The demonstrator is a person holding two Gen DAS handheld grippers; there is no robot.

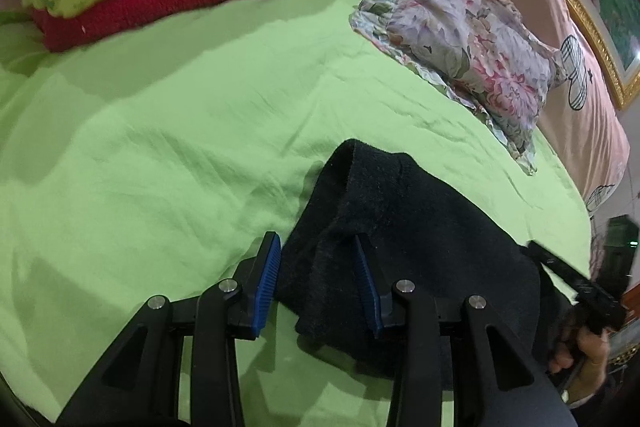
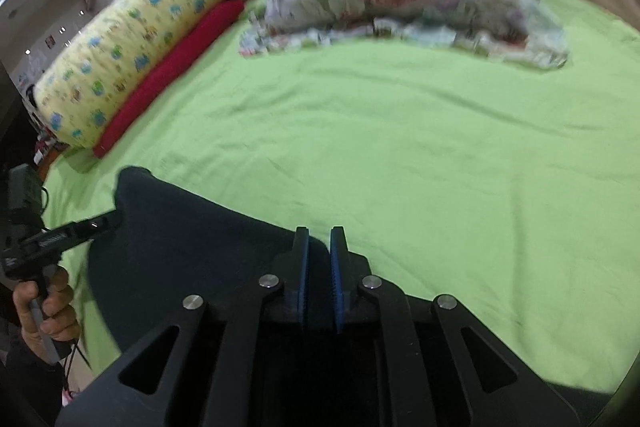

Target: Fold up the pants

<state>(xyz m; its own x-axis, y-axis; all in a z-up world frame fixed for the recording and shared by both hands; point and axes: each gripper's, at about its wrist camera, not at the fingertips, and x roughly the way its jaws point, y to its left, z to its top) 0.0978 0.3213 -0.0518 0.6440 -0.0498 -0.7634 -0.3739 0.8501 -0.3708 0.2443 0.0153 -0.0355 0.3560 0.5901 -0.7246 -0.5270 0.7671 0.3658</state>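
Both wrist cams low, fwd; share bed (image 1: 140, 147)

**A bedroom in a home**

A bed (image 2: 400, 147) spread with a light green sheet fills both views. At its far side lie a floral pillow (image 1: 460, 39), a yellow printed bolster (image 2: 132, 43) and a folded red blanket (image 2: 168, 67). A pink padded headboard (image 1: 576, 115) stands behind them, and a gold-framed picture (image 1: 592, 7) hangs on the wall above it.
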